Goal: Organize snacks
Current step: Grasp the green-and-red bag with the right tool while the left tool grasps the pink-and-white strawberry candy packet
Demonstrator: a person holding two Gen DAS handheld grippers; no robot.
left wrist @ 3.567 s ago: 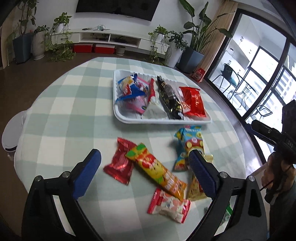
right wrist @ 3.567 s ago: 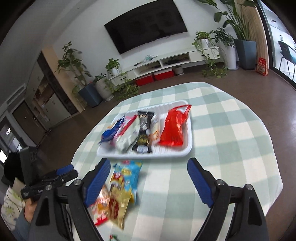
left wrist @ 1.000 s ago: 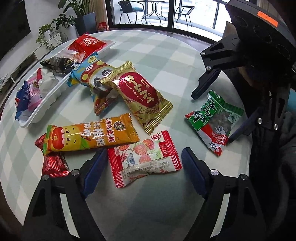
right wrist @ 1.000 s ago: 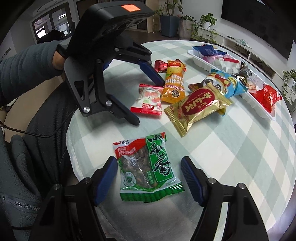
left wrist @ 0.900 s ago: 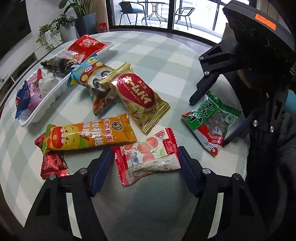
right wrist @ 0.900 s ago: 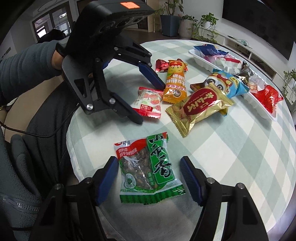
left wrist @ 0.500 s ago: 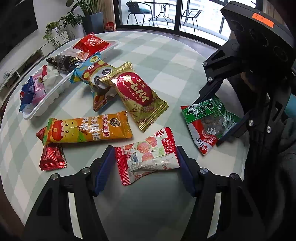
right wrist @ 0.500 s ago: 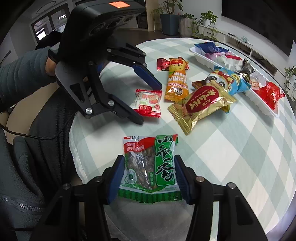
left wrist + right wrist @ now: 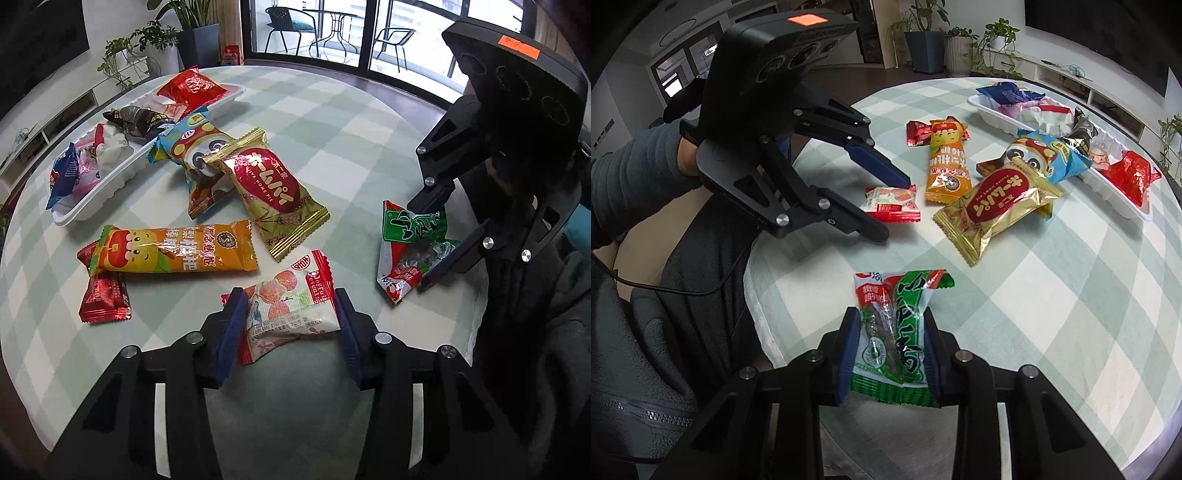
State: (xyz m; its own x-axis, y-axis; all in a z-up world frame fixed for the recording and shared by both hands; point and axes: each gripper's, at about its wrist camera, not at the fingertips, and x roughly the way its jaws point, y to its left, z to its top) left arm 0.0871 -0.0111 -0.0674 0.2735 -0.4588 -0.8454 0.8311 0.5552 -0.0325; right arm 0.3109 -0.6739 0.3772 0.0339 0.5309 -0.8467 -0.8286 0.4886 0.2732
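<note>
My left gripper (image 9: 288,317) is shut on a red-and-white strawberry snack packet (image 9: 291,310) near the table's front edge; it also shows in the right wrist view (image 9: 892,205). My right gripper (image 9: 888,347) is shut on a green-and-red nut packet (image 9: 897,328), which shows crumpled in the left wrist view (image 9: 410,247). A white tray (image 9: 92,199) with several snacks stands at the far side, also in the right wrist view (image 9: 1115,201).
Loose on the checked tablecloth (image 9: 369,147) lie a gold packet (image 9: 273,192), an orange bar (image 9: 173,247), a small red packet (image 9: 105,299) and a blue cartoon packet (image 9: 192,147). Plants and a TV stand lie beyond. The table edge is close to both grippers.
Both grippers came down from above the table and closed: the left on the strawberry packet, the right on the green nut packet, which is now squeezed and crumpled.
</note>
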